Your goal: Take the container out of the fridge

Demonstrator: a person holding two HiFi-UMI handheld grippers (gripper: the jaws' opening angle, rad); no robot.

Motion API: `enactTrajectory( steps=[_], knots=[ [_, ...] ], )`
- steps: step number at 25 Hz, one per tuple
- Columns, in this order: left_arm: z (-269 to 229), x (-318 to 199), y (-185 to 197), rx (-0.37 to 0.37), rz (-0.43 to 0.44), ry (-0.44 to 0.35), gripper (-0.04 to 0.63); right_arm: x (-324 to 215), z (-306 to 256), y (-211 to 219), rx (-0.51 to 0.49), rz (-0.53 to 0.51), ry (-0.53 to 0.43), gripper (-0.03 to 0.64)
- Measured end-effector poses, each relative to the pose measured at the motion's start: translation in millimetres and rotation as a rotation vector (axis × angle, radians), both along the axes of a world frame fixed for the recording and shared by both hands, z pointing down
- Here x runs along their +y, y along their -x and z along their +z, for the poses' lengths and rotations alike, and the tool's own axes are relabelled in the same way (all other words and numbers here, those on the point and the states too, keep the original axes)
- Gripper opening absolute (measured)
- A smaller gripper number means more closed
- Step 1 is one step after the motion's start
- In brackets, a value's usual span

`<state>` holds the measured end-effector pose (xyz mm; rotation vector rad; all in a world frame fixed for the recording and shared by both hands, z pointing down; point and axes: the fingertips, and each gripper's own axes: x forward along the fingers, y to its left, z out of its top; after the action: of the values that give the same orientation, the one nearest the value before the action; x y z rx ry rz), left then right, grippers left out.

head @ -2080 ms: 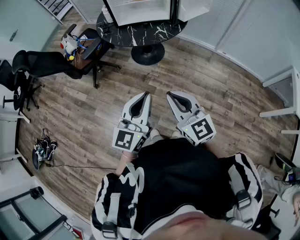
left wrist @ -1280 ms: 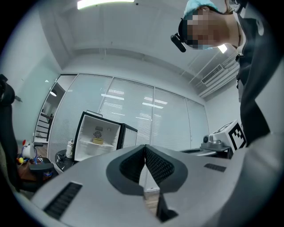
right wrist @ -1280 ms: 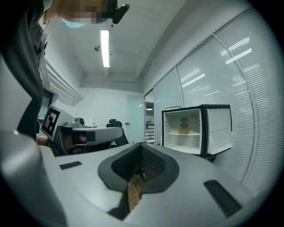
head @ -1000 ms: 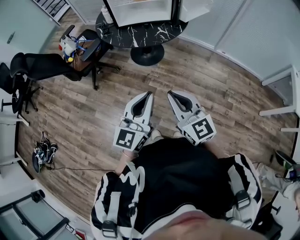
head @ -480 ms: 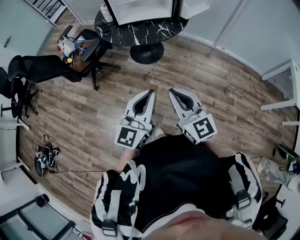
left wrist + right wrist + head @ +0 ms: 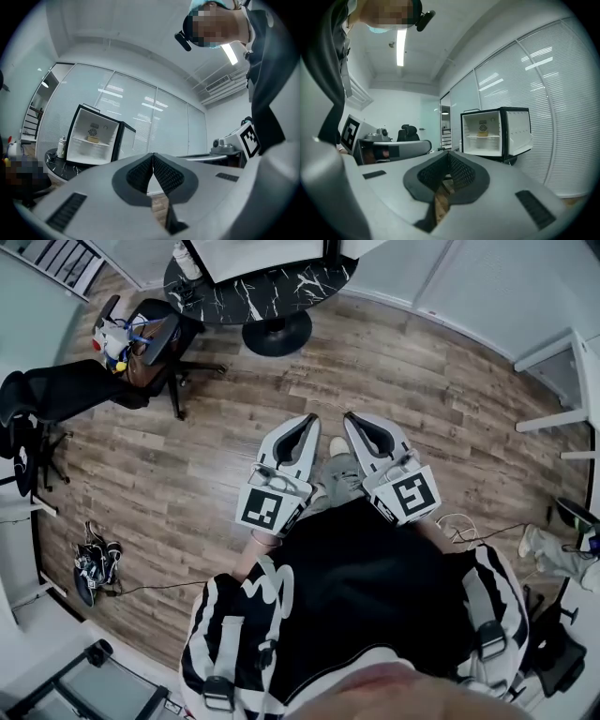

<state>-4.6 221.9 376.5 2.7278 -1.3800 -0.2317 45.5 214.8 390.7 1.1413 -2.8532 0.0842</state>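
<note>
A small mini fridge (image 6: 91, 140) stands with its door open on a round black marbled table (image 6: 253, 287), some way ahead of me. On its shelf sits a small tan container (image 6: 92, 139), which also shows in the right gripper view as the container (image 6: 482, 134) inside the fridge (image 6: 494, 136). My left gripper (image 6: 309, 420) and right gripper (image 6: 352, 418) are held side by side in front of the person's body, pointing toward the table. Both are shut with nothing between the pads, as the left gripper (image 6: 153, 157) and right gripper (image 6: 449, 154) show in their own views.
A black office chair (image 6: 141, 334) with a bag and clutter on it stands left of the table, with another chair (image 6: 28, 399) further left. White furniture legs (image 6: 553, 352) are at the right. A cable (image 6: 469, 526) and shoes (image 6: 94, 563) lie on the wooden floor.
The table and fridge have slid toward the top left of the head view. The grippers sit slightly higher in it, and a foot now shows between them. Both stay shut.
</note>
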Motion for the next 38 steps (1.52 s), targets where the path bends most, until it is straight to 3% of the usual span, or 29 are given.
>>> enactTrajectory(
  steps=[17, 21, 30, 38],
  knots=[
    [-9.3, -71.6, 24.8, -0.025, -0.115, -0.020, 0.009, -83.7, -11.6, 25.2, -0.038, -0.102, -0.027, 0.012],
    [-14.2, -101.5, 25.7, -0.008, -0.116, -0.037, 0.009, -115.0, -15.7, 28.8, -0.046, -0.108, -0.022, 0.012],
    [-10.3, -163.8, 18.1, -0.002, -0.116, 0.004, 0.009, -179.7, -14.1, 19.0, -0.039, -0.105, -0.006, 0.012],
    [-23.8, -207.4, 19.4, 0.049, -0.156, -0.039, 0.009, -223.4, -17.4, 23.0, -0.050, -0.158, -0.003, 0.011]
  ],
)
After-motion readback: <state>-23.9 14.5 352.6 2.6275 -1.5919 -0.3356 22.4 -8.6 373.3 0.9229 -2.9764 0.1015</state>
